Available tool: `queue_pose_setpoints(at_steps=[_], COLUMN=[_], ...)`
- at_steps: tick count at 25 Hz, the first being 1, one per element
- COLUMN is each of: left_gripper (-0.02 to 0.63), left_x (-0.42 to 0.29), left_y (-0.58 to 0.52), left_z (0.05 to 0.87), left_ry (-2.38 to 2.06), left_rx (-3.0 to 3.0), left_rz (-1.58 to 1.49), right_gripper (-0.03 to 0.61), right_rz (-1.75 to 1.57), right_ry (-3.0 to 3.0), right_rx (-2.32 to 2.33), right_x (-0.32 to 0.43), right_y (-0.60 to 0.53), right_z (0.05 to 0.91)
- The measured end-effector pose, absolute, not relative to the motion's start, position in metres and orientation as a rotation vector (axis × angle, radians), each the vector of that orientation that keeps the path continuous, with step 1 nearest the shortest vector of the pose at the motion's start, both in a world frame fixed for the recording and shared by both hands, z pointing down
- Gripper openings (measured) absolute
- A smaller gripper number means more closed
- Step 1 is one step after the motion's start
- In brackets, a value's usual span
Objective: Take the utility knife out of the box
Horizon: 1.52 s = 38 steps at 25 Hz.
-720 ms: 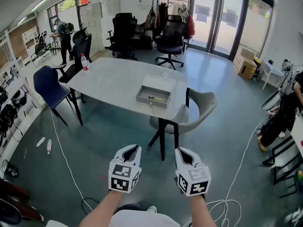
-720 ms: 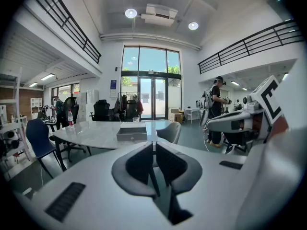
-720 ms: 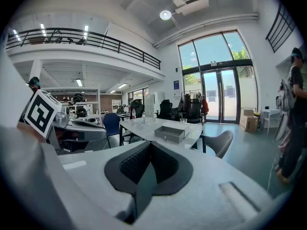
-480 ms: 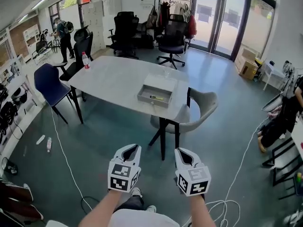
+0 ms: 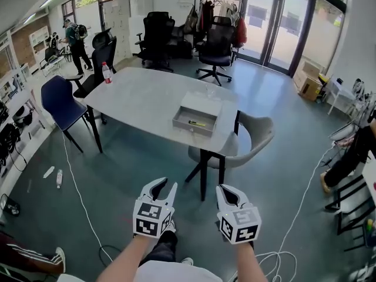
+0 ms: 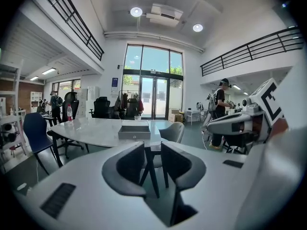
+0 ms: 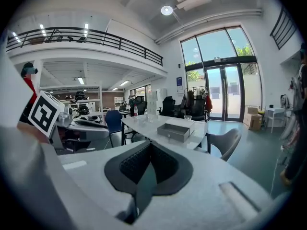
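A shallow grey box sits near the right end of the white table, far ahead of me. Inside it lies a yellow-and-black utility knife. Both grippers hang low in front of me, well short of the table. My left gripper has its jaws a little apart with nothing between them; the left gripper view shows that gap with the box beyond. My right gripper is shut and empty, pointing toward the box.
A grey chair is tucked at the table's right end, a blue chair at its left. A water bottle stands on the far left corner. Cables trail over the floor. Office chairs and a standing person are at the back.
My left gripper's jaws have parted slightly; they were together before. The table has drawn a bit nearer. The right gripper looks unchanged.
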<state>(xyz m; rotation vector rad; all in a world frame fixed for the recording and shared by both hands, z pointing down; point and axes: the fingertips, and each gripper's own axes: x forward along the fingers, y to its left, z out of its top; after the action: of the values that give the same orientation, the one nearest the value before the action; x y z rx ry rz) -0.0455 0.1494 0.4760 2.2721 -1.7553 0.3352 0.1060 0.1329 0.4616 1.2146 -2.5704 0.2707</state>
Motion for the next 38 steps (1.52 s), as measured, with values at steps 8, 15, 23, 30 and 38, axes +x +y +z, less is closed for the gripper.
queue_pose_setpoints(at_steps=[8,15,23,30,38], left_gripper=[0.12,0.147,0.176,0.232,0.262], left_x=[-0.062,-0.078,-0.091,-0.1,-0.108], left_y=[0.104,0.055,-0.007,-0.053,-0.099], left_z=[0.481,0.487,0.487,0.483,0.478], left_ry=[-1.721,-1.697,-1.66,-1.605,-1.516], left_rx=[2.272,2.257,2.273,2.315,2.388], left_rz=[0.32,0.308,0.316,0.311,0.351], right_gripper=[0.005,0.005,0.005,0.005,0.005], right_rz=[0.289,0.314,0.321,0.339,0.344], right_ry=[-2.562,-2.547,-2.532,-2.49,-2.447], right_rx=[1.211,1.222,1.238,1.289,1.357], right_x=[0.09,0.078,0.062,0.054,0.043], right_y=[0.094,0.044,-0.017,-0.054,-0.093], right_z=[0.467,0.475,0.471,0.47,0.463])
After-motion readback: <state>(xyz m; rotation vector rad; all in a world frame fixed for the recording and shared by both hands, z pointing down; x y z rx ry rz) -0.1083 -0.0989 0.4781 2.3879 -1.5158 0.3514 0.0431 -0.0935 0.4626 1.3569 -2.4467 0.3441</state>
